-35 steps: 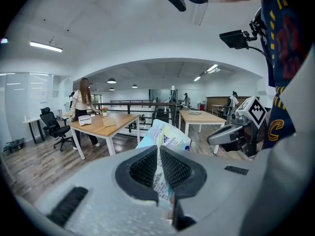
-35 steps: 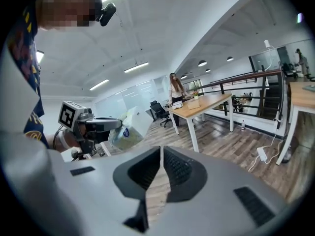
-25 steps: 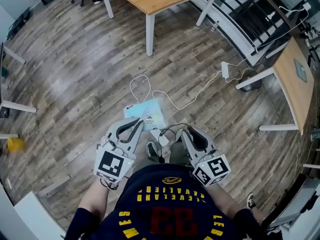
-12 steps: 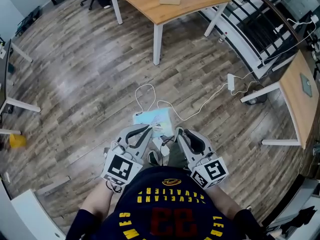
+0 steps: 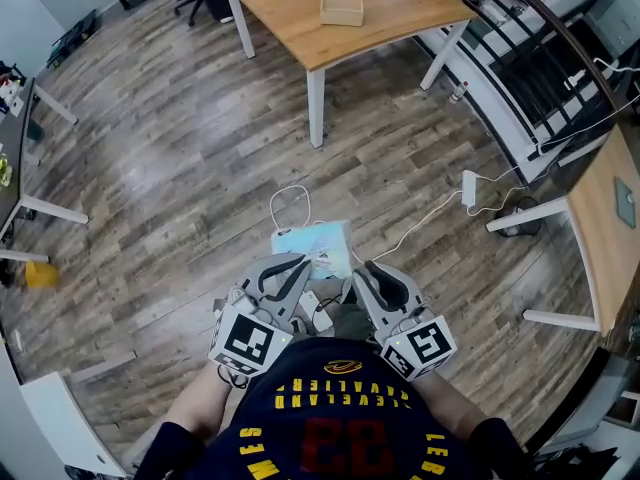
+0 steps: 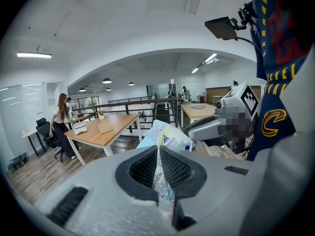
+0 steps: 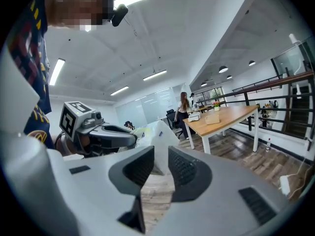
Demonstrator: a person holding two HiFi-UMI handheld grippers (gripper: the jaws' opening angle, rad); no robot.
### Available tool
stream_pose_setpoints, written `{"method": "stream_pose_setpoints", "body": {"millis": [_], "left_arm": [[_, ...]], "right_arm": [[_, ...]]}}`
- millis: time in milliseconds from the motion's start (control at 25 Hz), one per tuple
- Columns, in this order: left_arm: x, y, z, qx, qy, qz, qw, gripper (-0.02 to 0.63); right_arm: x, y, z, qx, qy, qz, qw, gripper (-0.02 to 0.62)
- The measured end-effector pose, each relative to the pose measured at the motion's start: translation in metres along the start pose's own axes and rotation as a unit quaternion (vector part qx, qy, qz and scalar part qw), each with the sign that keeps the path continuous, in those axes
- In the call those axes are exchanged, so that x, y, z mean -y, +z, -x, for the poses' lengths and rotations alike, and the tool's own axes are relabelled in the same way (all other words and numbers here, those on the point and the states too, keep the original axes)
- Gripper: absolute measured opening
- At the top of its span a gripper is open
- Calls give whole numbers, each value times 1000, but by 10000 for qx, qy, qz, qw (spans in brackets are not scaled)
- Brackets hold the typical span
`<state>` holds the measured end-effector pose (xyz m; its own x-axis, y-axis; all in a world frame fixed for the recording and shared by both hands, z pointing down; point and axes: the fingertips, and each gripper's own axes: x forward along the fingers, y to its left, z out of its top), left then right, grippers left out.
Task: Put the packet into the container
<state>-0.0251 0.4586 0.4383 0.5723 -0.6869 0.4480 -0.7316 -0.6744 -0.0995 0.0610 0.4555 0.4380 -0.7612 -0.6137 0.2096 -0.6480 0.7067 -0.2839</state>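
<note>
Two tools above floor, well short of tabletop.

Left tool: clenched on packet edge.

Right tool: released, jaws just opened, packet corner between, untouched.

Risk: slip from thin one-sided pinch before reaching container, mid-tabletop.

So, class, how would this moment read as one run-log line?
left gripper: shut on packet | right gripper: jaws just been opening, packet edge between them, unclamped | box: on table ahead

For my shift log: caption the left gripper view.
Left gripper shut on a pale printed packet, wooden table beyond.
</note>
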Motion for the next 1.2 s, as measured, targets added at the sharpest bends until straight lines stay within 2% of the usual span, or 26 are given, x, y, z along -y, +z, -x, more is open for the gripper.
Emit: {"method": "stream_pose_setpoints", "body": {"millis": [320,680,920,1200], "left_arm": [[3,28,-67,-161,238,77,9996,18],[3,44,-99,-327,400,109,9986,18],[-10,57,-114,-313,422,-63,9986,18],[-41,64,-137,-248,242,-141,9993,18]], "right_arm": [[66,24,9,72,375,-7,9993,92],[94,36,3,-36,868,201,9960,117],[105,47,-10,-11,935,367,9949,117],[124,60,-43,-33,846,462,9953,116]]}}
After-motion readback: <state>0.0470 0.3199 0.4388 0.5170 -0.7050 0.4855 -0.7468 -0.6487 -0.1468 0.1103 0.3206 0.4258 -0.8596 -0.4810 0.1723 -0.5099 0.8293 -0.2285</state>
